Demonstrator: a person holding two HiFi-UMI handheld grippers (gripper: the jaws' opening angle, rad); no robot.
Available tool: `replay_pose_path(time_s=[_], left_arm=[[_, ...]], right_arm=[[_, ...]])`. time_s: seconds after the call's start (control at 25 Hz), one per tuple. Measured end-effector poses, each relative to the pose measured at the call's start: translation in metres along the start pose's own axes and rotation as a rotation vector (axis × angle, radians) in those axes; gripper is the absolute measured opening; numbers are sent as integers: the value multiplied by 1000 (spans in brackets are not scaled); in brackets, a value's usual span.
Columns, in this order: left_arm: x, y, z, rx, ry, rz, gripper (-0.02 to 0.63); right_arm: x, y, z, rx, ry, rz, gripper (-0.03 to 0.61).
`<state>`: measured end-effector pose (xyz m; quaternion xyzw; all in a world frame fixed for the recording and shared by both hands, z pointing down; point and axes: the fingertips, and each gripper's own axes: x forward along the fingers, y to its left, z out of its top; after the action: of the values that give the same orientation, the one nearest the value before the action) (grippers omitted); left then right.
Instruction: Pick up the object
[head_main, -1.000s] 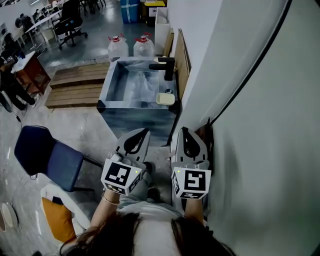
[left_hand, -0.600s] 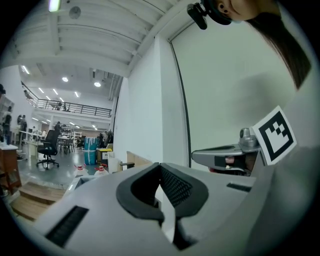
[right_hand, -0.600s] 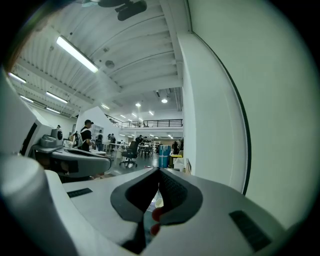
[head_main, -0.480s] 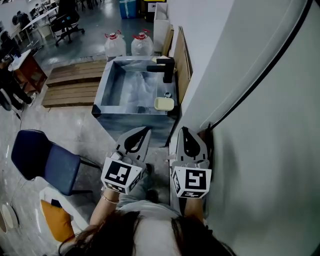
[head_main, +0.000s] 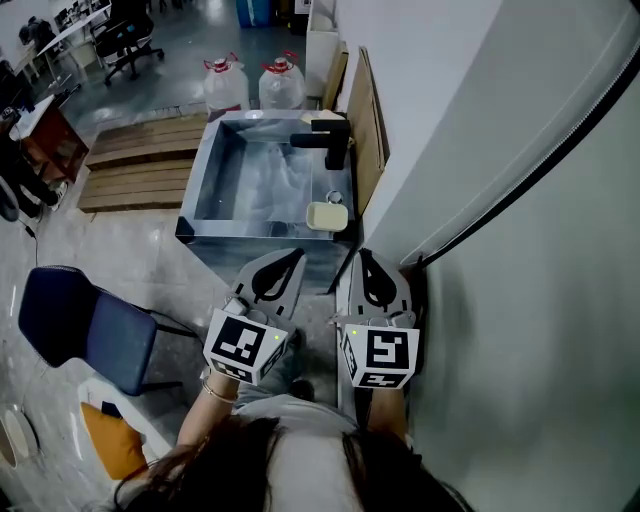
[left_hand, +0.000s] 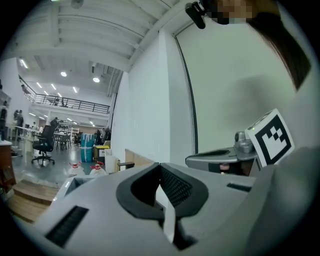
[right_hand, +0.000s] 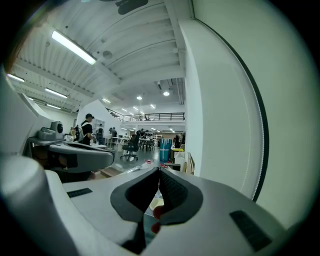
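A big white wall (head_main: 520, 150) fills the right side. Next to it stands a grey sink (head_main: 198, 185). A blue chair (head_main: 85, 325) is on the floor to the left. Wood boards (head_main: 140, 160) lie past the chair, left of the sink. Two water jugs (head_main: 223, 85) with red tops stand behind the sink.

The left gripper (head_main: 290, 262) and the right gripper (head_main: 366, 262) are side by side, close to the person and near the front of the sink. Both point at the sink. Each one has its jaws pressed together with nothing in them.

A black tap (head_main: 325, 140) sits on the sink's right side. A pale yellow block (head_main: 327, 216) lies on the sink's front right corner, well apart from both grippers.
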<state>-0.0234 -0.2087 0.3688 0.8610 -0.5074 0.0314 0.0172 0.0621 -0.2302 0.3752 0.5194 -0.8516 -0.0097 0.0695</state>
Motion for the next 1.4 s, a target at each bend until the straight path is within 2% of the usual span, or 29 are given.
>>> replay_pose_path(time_s=[0.68,1.16,1.4], left_arm=[[57,34,-8,-10,29,-47,8],[89,54,-18,-18,59,-70,8],[101,54,-30,-24,85,-107,8]], right_arm=[[84,-17,-40,-48,127,25,28],[134,-27,-90,-58,254,40,28],[154,-31,-115,-68,316,44,28]])
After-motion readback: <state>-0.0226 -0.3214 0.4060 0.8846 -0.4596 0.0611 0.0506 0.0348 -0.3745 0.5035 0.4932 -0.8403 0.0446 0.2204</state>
